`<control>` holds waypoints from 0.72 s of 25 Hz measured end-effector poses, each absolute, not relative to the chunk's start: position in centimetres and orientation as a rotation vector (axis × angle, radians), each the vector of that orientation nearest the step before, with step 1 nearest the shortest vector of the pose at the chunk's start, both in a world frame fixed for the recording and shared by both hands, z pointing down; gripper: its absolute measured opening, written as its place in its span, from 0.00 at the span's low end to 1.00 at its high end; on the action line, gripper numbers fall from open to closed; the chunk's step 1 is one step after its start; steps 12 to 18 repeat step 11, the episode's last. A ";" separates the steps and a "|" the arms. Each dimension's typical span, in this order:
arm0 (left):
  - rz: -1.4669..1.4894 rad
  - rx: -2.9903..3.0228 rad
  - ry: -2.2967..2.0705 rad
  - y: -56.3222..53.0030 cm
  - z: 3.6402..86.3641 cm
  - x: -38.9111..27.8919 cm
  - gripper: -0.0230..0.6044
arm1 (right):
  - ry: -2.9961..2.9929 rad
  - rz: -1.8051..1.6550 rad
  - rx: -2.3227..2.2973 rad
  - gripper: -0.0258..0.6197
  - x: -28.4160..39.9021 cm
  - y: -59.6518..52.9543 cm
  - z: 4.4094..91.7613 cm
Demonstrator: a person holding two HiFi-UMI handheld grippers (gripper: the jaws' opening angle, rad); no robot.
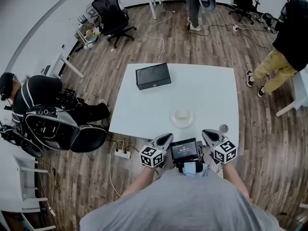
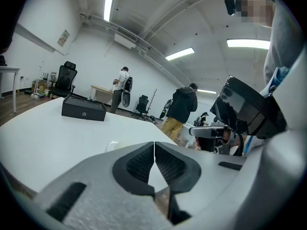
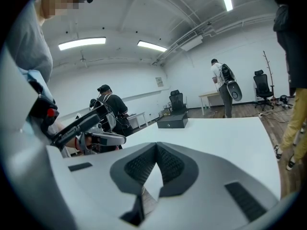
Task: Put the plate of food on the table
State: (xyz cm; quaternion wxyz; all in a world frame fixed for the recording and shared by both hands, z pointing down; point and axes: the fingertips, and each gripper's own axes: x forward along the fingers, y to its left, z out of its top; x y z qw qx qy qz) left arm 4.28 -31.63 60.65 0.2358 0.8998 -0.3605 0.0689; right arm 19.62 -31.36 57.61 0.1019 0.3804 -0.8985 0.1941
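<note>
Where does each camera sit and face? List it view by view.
Head view: on the person's head, facing down at white square table, clear round plate of food, left claw, right claw, grey-shirted torso.
Left gripper view: on left claw, facing across the table; shut jaws show.
Right gripper view: on right claw, likewise.
Shared: black rectangular box.

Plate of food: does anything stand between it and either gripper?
Nothing visible does. The plate of food sits on the table near its front edge, with only bare tabletop between it and the left gripper and right gripper. The black box lies beyond the plate; a small round object sits outside the right gripper.
</note>
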 end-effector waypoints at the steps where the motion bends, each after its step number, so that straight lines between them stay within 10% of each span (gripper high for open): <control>1: 0.189 2.467 -0.990 -31.6 60.7 4.2 0.07 | -2.652 0.574 1.124 0.09 19.6 -31.4 57.7; 18: 0.188 2.454 -0.997 -32.0 61.1 4.5 0.07 | -2.648 0.571 1.121 0.09 20.2 -31.7 57.9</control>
